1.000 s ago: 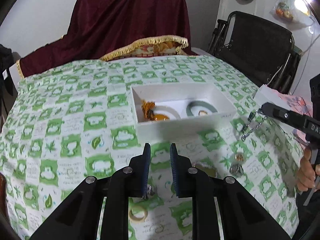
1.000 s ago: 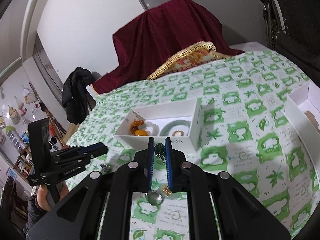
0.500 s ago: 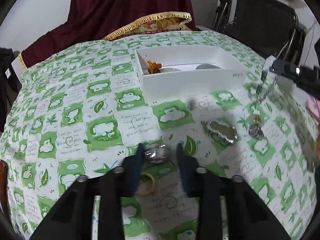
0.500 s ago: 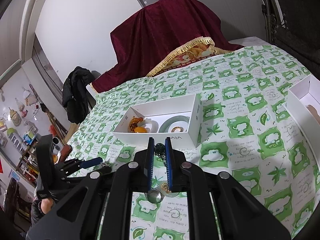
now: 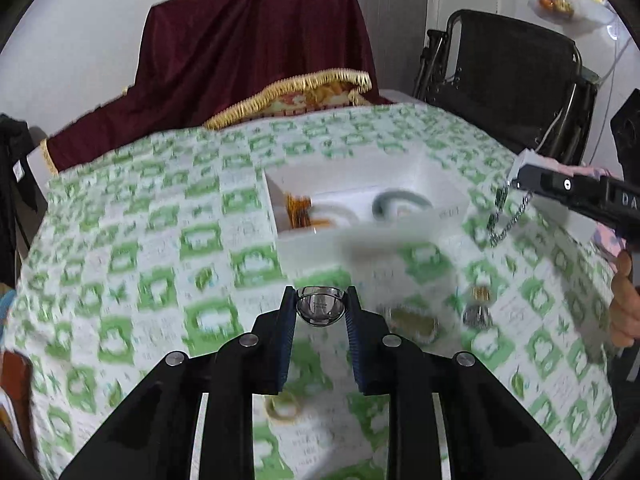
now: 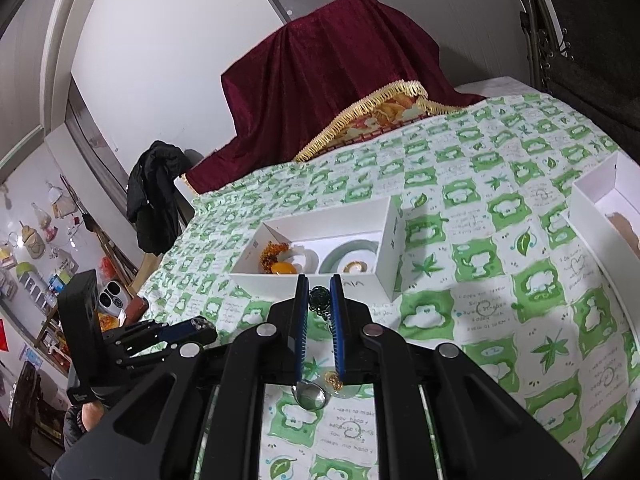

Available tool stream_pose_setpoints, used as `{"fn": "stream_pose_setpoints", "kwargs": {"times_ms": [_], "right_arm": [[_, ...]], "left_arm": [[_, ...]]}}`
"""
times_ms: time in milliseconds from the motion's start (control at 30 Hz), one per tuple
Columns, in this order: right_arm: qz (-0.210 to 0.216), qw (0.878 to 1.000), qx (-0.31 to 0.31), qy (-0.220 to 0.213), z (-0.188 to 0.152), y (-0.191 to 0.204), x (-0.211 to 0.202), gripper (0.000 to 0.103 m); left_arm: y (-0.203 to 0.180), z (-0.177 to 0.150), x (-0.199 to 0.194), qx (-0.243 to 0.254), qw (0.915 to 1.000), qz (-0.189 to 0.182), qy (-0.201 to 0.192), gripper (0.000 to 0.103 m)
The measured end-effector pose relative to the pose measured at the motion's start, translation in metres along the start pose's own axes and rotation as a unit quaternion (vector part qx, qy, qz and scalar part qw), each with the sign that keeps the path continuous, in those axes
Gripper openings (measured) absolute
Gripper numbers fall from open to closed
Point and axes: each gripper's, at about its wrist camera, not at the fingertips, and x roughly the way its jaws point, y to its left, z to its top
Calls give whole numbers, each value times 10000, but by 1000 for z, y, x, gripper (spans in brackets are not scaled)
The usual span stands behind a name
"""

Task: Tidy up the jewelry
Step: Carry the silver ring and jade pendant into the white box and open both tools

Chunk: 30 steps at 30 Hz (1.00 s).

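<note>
Lifted off the cloth, left claw point(image 5: 320, 305) now pinches a shiny silver ring point(image 5: 320, 309).

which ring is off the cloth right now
The silver ring, pinched between the left gripper pads above the cloth. The yellow ring lies flat on the tablecloth, below the fingers.

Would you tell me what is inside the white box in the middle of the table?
The white box holds a grey-green bangle, a small pale ring inside it, an orange bead cluster and an amber stone. Its near wall hides the floor's front strip.
</note>
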Motion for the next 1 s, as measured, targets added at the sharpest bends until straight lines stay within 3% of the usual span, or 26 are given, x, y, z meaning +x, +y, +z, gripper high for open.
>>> {"fn": "stream_pose_setpoints", "kwargs": {"times_ms": [267, 467, 633, 733, 867, 933, 1000], "right_arm": [[30, 9996, -185, -197, 34, 16, 2, 10], [-149, 9992, -347, -152, 59, 23, 28, 10], [-363, 9987, -300, 173, 58, 13, 64, 10], [-533, 9971, -324, 432, 50, 7, 86, 12], [-550, 9969, -220, 522, 44, -1, 94, 15], [-514, 9977, -171, 417, 44, -2, 88, 18], [-496, 9983, -189, 252, 44, 1, 77, 21]], "left_arm": [[4, 58, 12, -115, 9997, -38, -199, 24], [4, 75, 53, -281, 9993, -175, 158, 24], [3, 73, 84, -350, 9983, -170, 433, 25], [7, 72, 91, -471, 9980, -86, 401, 49], [12, 70, 76, -686, 9970, -333, 155, 62], [15, 68, 60, -767, 9964, -342, -59, 76], [19, 64, 41, -860, 9954, -191, -369, 97]]}}
